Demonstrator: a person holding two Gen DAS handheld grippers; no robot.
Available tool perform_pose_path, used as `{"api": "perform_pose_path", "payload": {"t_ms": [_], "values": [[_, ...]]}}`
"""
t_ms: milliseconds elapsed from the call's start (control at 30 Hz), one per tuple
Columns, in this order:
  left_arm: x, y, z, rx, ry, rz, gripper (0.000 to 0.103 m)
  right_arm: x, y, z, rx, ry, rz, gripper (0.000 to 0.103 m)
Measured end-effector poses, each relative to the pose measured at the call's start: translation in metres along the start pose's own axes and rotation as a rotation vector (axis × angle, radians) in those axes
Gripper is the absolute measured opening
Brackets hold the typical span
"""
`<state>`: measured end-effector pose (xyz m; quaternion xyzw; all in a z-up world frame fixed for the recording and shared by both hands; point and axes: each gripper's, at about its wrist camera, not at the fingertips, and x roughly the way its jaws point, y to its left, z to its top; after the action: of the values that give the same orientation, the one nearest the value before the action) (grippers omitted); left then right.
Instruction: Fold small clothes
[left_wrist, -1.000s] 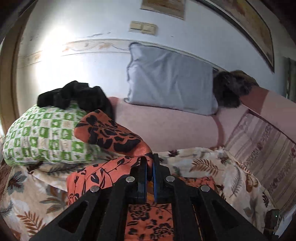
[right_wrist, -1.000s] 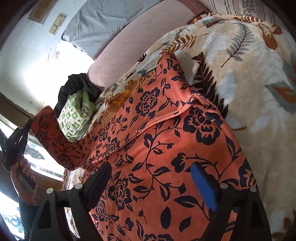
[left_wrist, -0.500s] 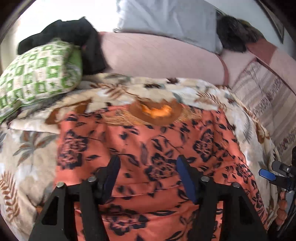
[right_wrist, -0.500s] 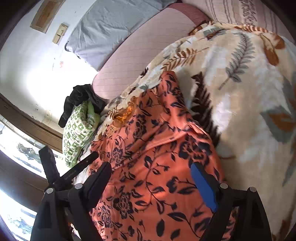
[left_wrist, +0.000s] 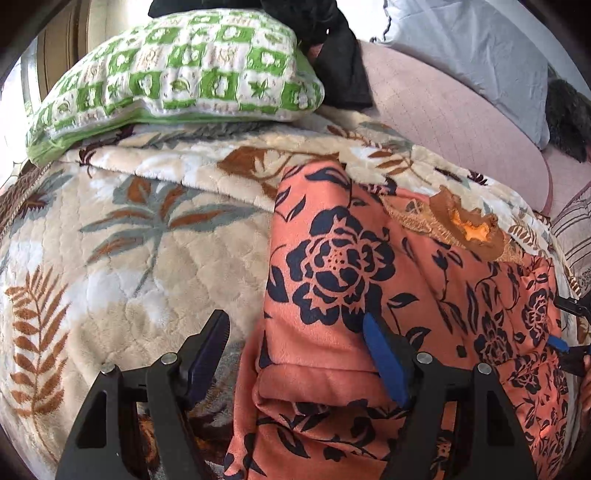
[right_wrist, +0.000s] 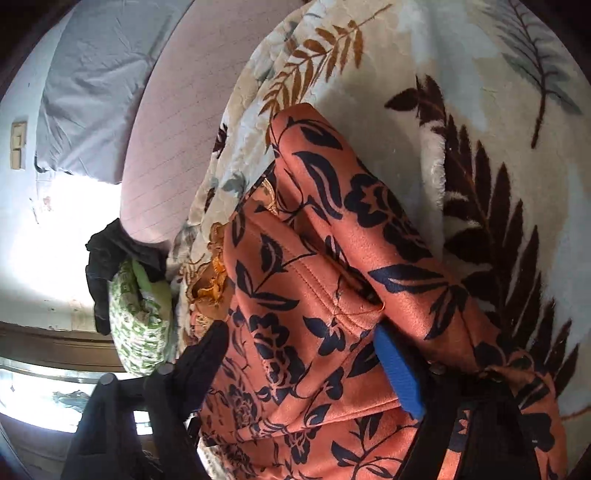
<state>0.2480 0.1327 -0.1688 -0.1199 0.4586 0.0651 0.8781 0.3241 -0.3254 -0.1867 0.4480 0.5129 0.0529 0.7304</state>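
Garment (left_wrist: 369, 280): soft matt velour-like cloth, stitched seams. Blanket (left_wrist: 122, 258): plush, quilted pile. Pillow (left_wrist: 177, 70): quilted cotton-like cloth. Fingers (left_wrist: 384, 362): ribbed matt pads.

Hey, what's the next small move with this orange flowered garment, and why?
Probably close the left gripper on the orange garment edge beneath it: its jaws are opening, straddling that folded edge on the blanket, gripping nothing, while the right gripper is closing over the cloth.
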Motion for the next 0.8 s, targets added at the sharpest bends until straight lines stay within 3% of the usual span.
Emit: {"api": "perform_pose_path", "payload": {"t_ms": [33, 67, 100, 167, 300, 333, 400, 433, 467, 500, 533, 567, 633, 667, 700, 733, 800], "values": [[0.006, 0.003, -0.003, -0.012, 0.016, 0.0, 0.075, 0.004, 0.0, 0.003, 0.001, -0.001, -0.042, 0.056], [0.006, 0.003, -0.005, -0.01, -0.003, -0.002, 0.076, 0.007, 0.001, 0.004, -0.008, 0.002, -0.082, 0.02], [0.004, 0.001, -0.007, 0.006, -0.016, 0.004, 0.076, 0.009, 0.002, 0.005, -0.023, -0.001, -0.116, 0.008], [0.004, -0.001, -0.008, 0.026, -0.018, 0.01, 0.076, -0.002, 0.015, 0.0, -0.096, -0.051, -0.17, 0.007], [0.003, 0.001, -0.005, 0.02, -0.011, -0.003, 0.076, -0.045, 0.057, -0.031, -0.368, -0.232, -0.292, 0.008], [0.002, 0.0, -0.004, 0.021, -0.005, 0.005, 0.076, -0.037, 0.055, -0.038, -0.4, -0.212, -0.346, 0.009], [-0.01, -0.002, -0.001, 0.011, -0.012, 0.006, 0.076, -0.004, 0.034, -0.038, -0.416, -0.084, -0.455, 0.018], [-0.019, -0.003, 0.001, 0.01, -0.046, -0.004, 0.076, -0.003, 0.024, -0.037, -0.4, -0.079, -0.426, 0.018], [-0.03, -0.005, 0.002, 0.02, -0.09, -0.012, 0.076, -0.013, 0.02, -0.037, -0.382, -0.115, -0.379, 0.024], [-0.037, -0.009, 0.004, 0.042, -0.121, -0.014, 0.076, -0.023, 0.019, -0.035, -0.358, -0.133, -0.353, 0.046], [-0.04, -0.014, 0.007, 0.069, -0.135, -0.012, 0.076, -0.032, 0.02, -0.034, -0.338, -0.153, -0.328, 0.059], [-0.039, -0.018, 0.008, 0.097, -0.132, -0.007, 0.076, -0.043, 0.023, -0.034, -0.328, -0.191, -0.315, 0.067], [-0.018, -0.024, 0.008, 0.142, -0.063, 0.044, 0.076, -0.061, 0.038, -0.033, -0.358, -0.262, -0.297, 0.068], [0.002, -0.024, 0.005, 0.152, 0.017, 0.095, 0.077, -0.066, 0.047, -0.031, -0.369, -0.266, -0.239, 0.069], [0.017, -0.019, 0.001, 0.137, 0.073, 0.093, 0.079, -0.067, 0.054, -0.029, -0.373, -0.248, -0.153, 0.073], [0.013, -0.013, 0.0, 0.099, 0.035, 0.069, 0.081, -0.063, 0.061, -0.025, -0.378, -0.205, -0.067, 0.078], [0.004, -0.009, 0.005, 0.07, 0.037, 0.063, 0.081, -0.044, 0.067, -0.016, -0.385, -0.088, 0.051, 0.081]]}}
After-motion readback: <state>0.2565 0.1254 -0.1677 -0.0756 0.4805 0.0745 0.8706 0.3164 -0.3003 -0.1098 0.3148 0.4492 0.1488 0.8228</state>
